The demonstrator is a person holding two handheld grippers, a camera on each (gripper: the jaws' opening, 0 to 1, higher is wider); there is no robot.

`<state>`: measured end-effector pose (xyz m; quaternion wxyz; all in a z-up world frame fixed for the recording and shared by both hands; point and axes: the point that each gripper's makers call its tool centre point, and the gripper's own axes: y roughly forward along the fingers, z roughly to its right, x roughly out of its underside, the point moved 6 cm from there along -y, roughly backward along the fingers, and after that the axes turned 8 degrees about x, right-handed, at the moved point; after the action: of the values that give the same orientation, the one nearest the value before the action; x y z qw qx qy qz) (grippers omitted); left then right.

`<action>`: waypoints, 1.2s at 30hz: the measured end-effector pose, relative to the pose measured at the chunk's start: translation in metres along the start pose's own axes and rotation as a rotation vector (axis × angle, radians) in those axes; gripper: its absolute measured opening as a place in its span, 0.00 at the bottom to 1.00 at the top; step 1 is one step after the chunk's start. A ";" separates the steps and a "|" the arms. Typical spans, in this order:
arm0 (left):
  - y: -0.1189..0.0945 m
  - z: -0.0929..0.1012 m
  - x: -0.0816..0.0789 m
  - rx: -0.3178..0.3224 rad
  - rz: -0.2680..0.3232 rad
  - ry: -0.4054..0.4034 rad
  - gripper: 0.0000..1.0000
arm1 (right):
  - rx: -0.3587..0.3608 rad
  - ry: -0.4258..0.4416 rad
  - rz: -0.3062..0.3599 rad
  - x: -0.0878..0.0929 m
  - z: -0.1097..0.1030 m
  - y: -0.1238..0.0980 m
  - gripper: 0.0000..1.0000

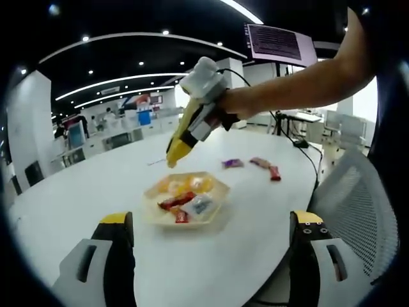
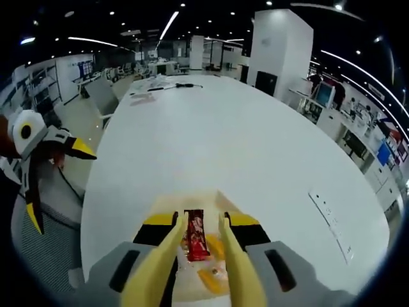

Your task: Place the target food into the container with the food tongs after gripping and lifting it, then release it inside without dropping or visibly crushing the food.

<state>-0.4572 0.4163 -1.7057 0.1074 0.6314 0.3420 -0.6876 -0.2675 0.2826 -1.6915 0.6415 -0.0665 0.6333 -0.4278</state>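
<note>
One broad white surface [image 1: 77,192] carries everything, in an open office under strip lights. From the left gripper [image 1: 211,230] view – jaws wide, holding nothing – we see loose wrapped snacks [image 1: 250,164] beyond the pale tray [image 1: 153,217]. From the right gripper [image 2: 199,240] view, yellow tongs [image 2: 239,268] pinch a red candy bar [image 2: 195,240] over that tray; its label is unreadable.

Left hand-held gripper [image 1: 211,256] gapes; right one [image 2: 203,240] (raised) pinches.
</note>
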 end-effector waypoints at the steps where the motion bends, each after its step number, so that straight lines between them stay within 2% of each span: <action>1: 0.000 0.000 0.000 0.001 0.001 -0.001 0.98 | 0.002 -0.002 -0.002 0.002 0.000 0.000 0.28; 10: 0.000 0.000 0.000 0.002 -0.002 -0.002 0.98 | 0.007 0.014 0.010 0.006 0.001 -0.006 0.28; 17: -0.001 -0.001 0.000 -0.005 -0.001 -0.002 0.98 | 0.021 0.020 0.035 0.009 0.009 -0.019 0.29; 27: 0.000 0.000 0.001 0.003 -0.011 0.000 0.98 | 0.037 0.037 0.037 0.030 0.021 -0.035 0.29; 36: 0.001 0.001 0.002 0.002 -0.018 0.006 0.98 | 0.074 0.067 0.028 0.055 0.034 -0.060 0.29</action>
<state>-0.4577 0.4156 -1.7082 0.0995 0.6304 0.3475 -0.6870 -0.2747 0.1946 -1.6888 0.6279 -0.0195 0.6390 -0.4440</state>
